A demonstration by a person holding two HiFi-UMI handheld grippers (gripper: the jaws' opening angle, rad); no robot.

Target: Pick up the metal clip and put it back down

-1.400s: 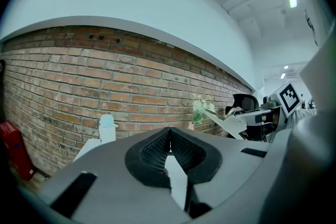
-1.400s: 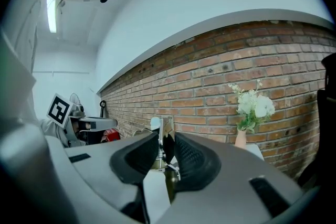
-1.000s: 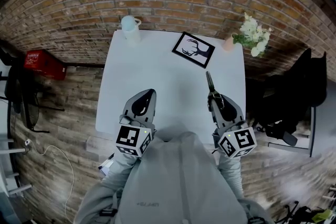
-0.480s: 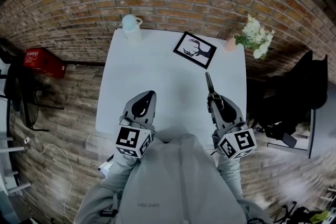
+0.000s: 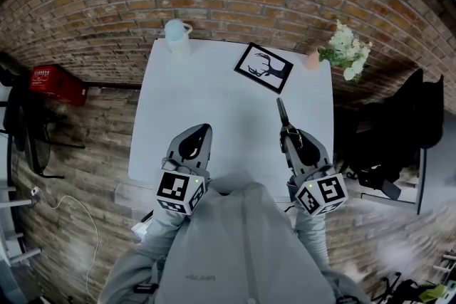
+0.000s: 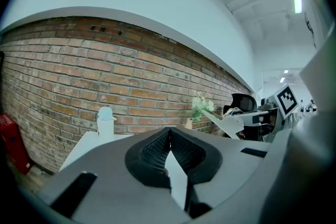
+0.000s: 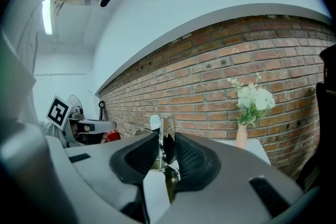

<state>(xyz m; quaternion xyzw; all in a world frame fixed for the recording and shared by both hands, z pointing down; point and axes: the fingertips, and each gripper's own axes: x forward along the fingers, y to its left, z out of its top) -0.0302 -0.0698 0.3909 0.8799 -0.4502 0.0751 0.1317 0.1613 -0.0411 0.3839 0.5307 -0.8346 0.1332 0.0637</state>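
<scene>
Slim dark metal clip (image 5: 282,110) is pinched at its rear end by the right hand-held gripper (image 5: 288,133), poking forward over the white desk (image 5: 206,82). Risk: thin hold, so the clip may pivot or slip on set-down. Left hand-held gripper (image 5: 201,130) is pressed together, empty.

I can read no words or numbers; the small print on my grey top (image 5: 242,245) is too blurred.

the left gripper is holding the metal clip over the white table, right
No, it is the right gripper that holds the metal clip over the white table, as the right gripper view shows. The left gripper is shut on nothing.
</scene>
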